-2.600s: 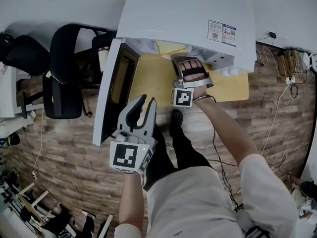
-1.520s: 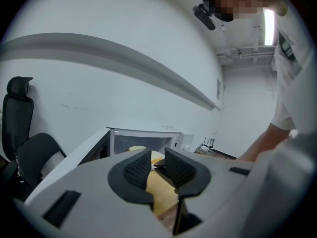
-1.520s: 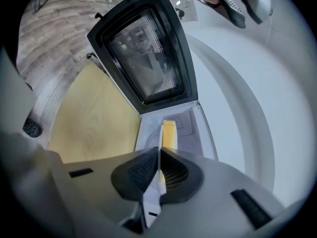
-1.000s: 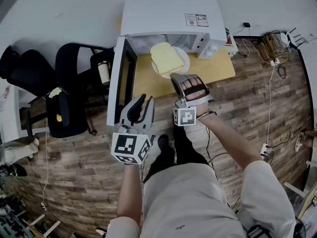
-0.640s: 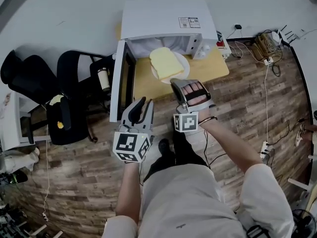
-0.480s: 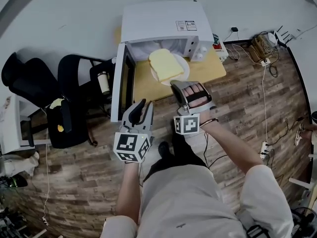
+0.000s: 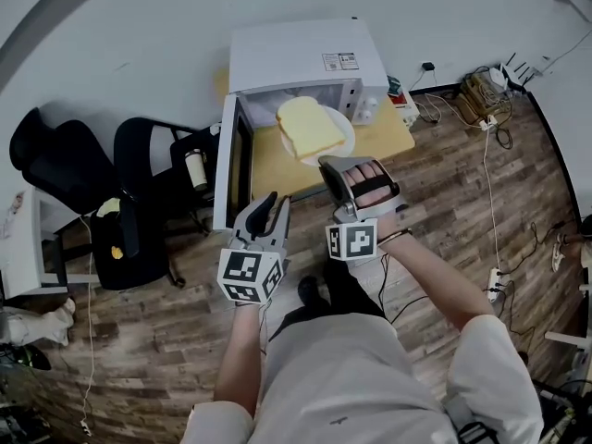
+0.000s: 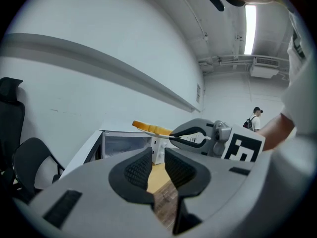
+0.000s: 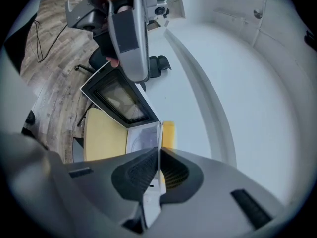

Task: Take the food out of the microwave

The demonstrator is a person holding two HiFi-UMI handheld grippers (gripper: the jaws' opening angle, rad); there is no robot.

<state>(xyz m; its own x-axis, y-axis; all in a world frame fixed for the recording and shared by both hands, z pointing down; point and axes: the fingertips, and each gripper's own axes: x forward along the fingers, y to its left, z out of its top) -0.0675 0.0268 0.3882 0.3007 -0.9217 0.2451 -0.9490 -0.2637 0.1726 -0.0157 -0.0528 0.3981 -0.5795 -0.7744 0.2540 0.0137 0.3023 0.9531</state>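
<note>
Looking down, head view: right tongs (image 7: 326,163) clamp rim of plate (image 7: 348,128) w/ bread slice (image 7: 303,126), out in front of open microwave (image 7: 296,58), above yellow counter (image 7: 384,137). Left gripper view: left tongs (image 8: 157,155) slightly apart, nothing btwn them. Right gripper view: plate edge-on, pinched btwn pads.

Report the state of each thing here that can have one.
Microwave door: open.
Plate: held aloft, rim clamped in right tool.
Bread: lying on the plate.
Right tool: shut on the plate.
Left tool: open, empty.
</note>
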